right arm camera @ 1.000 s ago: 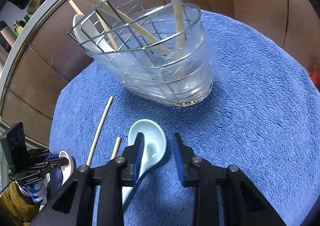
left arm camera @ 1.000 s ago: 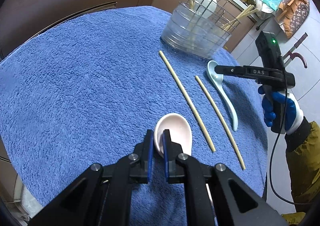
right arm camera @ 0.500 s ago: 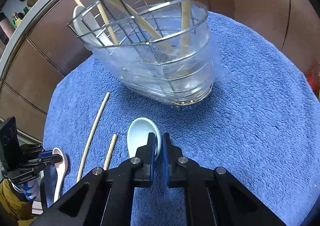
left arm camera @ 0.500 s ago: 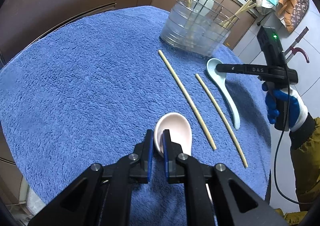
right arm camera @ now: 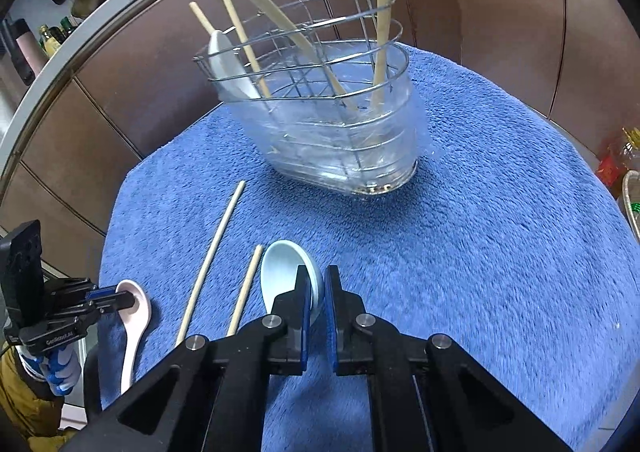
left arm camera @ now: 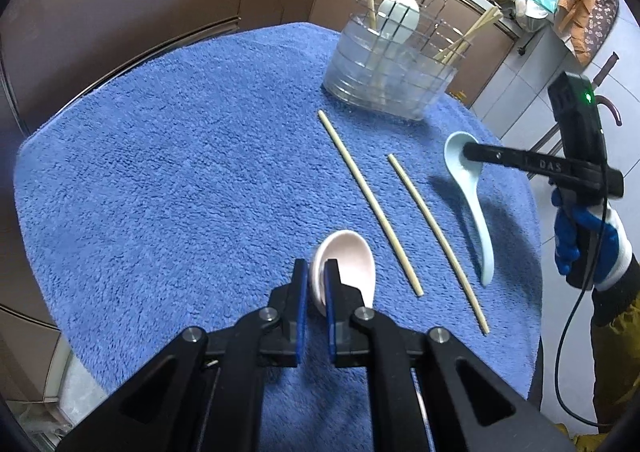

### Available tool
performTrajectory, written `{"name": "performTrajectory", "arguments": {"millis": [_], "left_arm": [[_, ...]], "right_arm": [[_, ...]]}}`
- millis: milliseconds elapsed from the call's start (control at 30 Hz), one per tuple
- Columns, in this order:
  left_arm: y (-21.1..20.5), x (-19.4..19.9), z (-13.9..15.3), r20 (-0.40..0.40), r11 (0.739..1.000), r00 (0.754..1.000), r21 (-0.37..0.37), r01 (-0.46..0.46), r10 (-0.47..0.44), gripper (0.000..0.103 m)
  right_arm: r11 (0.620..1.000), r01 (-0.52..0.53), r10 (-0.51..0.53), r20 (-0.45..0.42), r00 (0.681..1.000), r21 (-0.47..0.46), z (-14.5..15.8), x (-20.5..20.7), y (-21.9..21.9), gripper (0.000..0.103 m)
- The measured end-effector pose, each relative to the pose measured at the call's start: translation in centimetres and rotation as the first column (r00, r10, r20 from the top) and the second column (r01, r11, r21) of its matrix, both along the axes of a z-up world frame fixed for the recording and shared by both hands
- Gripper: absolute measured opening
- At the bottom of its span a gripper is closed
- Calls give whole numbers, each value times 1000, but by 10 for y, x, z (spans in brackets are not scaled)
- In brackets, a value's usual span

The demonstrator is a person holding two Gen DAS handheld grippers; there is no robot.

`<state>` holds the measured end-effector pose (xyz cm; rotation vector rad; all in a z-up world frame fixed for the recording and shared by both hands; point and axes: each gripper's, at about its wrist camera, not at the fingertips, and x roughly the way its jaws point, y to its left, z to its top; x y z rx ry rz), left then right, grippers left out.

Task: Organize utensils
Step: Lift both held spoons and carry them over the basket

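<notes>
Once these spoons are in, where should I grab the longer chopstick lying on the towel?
Probably grip the longer chopstick near its middle, coming from above with the fingers straddling it crosswise. It lies flat on the towel, thin and round, clear of the shorter chopstick beside it.

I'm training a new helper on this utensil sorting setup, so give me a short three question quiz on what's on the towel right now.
1. True or false: the left tool is shut on the rim of the pink spoon.
2. Which spoon is lifted off the blue towel? A) pink spoon B) light blue spoon C) white spoon in the utensil holder
3. Fill in: ___ loose chopsticks lie on the towel between the two spoons.

Key: 1 true. 2 B, held by the right tool, its shadow on the towel. 3 two: the longer chopstick and the shorter chopstick.
</notes>
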<state>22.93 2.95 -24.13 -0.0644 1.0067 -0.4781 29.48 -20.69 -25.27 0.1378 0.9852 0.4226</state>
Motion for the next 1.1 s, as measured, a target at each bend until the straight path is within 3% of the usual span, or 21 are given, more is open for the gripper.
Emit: {"name": "performTrajectory", "arguments": {"millis": [600,1100], "left_arm": [[3,-56,45,88,998,995,20,-54,52,6],[2,-95,89,177,994,979,21,-106,101,6]], "right_arm": [[999,32,-32,141,989,6,41,-77,-7,7],[996,90,-91,291,952,18,83,-136,-15,7]]}}
